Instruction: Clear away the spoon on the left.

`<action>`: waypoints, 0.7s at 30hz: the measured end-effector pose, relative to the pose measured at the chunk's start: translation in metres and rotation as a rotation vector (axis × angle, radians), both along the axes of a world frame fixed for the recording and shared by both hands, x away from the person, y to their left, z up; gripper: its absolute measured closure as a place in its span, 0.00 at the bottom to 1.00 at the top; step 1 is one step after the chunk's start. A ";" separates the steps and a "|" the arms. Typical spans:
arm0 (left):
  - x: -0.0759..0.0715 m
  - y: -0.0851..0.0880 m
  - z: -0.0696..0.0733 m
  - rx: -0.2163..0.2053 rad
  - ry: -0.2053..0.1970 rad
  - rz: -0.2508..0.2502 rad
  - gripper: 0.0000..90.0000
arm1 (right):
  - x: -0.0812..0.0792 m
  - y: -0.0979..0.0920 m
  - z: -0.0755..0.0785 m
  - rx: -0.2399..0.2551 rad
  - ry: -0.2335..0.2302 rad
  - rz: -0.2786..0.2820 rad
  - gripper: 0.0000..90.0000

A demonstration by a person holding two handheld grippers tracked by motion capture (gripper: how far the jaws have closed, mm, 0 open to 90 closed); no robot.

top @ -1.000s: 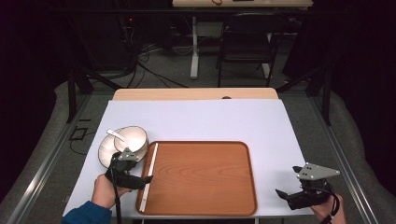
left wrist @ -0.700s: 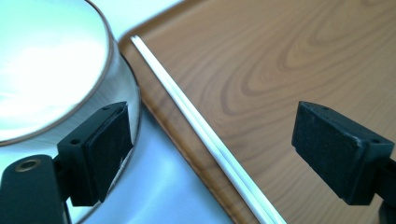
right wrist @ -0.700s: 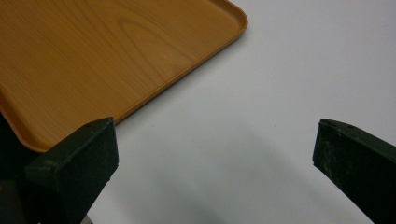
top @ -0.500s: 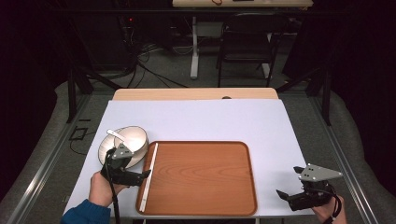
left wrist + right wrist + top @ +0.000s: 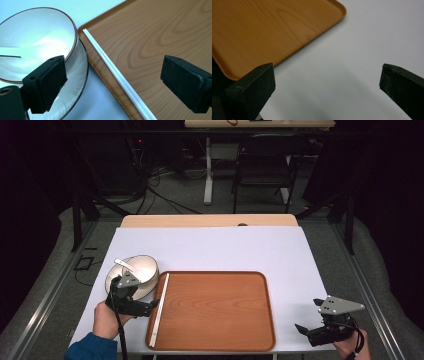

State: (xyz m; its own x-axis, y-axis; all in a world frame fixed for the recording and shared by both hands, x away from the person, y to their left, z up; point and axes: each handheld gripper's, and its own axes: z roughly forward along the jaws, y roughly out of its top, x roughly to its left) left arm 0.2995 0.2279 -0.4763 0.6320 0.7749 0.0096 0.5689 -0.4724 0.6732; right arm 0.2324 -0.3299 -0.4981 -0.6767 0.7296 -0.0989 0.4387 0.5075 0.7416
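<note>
the left gripper (image 5: 150,307) sits at the near left of the table, its jaws spread wide after just having opened further, with nothing pressed between the pads. in the left gripper view, the pair of white chopsticks (image 5: 117,75) runs through the gap between the jaws without touching either one, lying side by side along the left edge of the wooden tray (image 5: 155,37). just past the gripper's left jaw stands the white bowl (image 5: 32,42) with a brown rim, resting on a plate (image 5: 77,82) that shows under it; both are on the table just outside the tray's edge. from the high view a white spoon (image 5: 125,265) seems to lie in the bowl, though it is too small there to be sure how it rests.

the right gripper (image 5: 307,320) is well apart, at the near right corner of the table (image 5: 210,247), jaws also wide and holding nothing. ahead of it and off to its left jaw is the tray's rounded corner, and plain white tabletop lies between its jaws.
</note>
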 end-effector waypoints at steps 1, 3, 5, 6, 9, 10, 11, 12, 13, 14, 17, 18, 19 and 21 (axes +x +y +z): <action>0.000 0.001 0.002 0.003 -0.008 0.007 0.07 | 0.000 0.000 0.000 0.003 0.000 -0.001 0.00; 0.001 0.003 0.005 -0.004 -0.017 0.013 0.06 | -0.001 0.001 0.001 0.000 -0.004 0.001 0.00; 0.001 0.006 0.008 -0.006 -0.028 0.025 0.05 | -0.001 0.001 0.001 0.000 -0.004 0.002 0.00; 0.002 0.007 0.009 -0.009 -0.032 0.029 0.04 | -0.001 0.002 0.001 -0.001 -0.003 0.001 0.00; 0.003 0.012 0.013 -0.016 -0.048 0.055 0.01 | -0.002 0.002 0.001 -0.001 -0.004 0.005 0.00; 0.004 0.014 0.015 -0.015 -0.048 0.056 0.01 | -0.002 0.002 0.001 0.000 -0.004 0.003 0.00; 0.004 0.016 0.016 -0.015 -0.052 0.065 0.00 | -0.002 0.002 0.001 0.000 -0.003 0.003 0.00; 0.005 0.017 0.016 -0.021 -0.056 0.072 0.00 | -0.002 0.002 0.001 -0.001 -0.002 0.003 0.00; 0.006 0.020 0.018 -0.024 -0.058 0.077 0.00 | -0.002 0.002 0.001 -0.003 -0.002 0.003 0.00; 0.007 0.021 0.018 -0.026 -0.062 0.085 0.00 | -0.002 0.002 0.001 0.000 0.000 0.002 0.00; 0.011 0.027 0.020 -0.030 -0.073 0.112 0.00 | -0.003 0.002 0.000 -0.004 0.002 0.002 0.00; 0.012 0.029 0.021 -0.034 -0.076 0.120 0.00 | -0.003 0.002 0.000 -0.003 0.001 0.001 0.00; 0.014 0.030 0.021 -0.037 -0.077 0.129 0.00 | -0.003 0.002 0.000 -0.005 0.000 0.002 0.00; 0.017 0.035 0.021 -0.037 -0.083 0.150 0.00 | -0.003 0.001 0.000 -0.003 0.001 0.000 0.00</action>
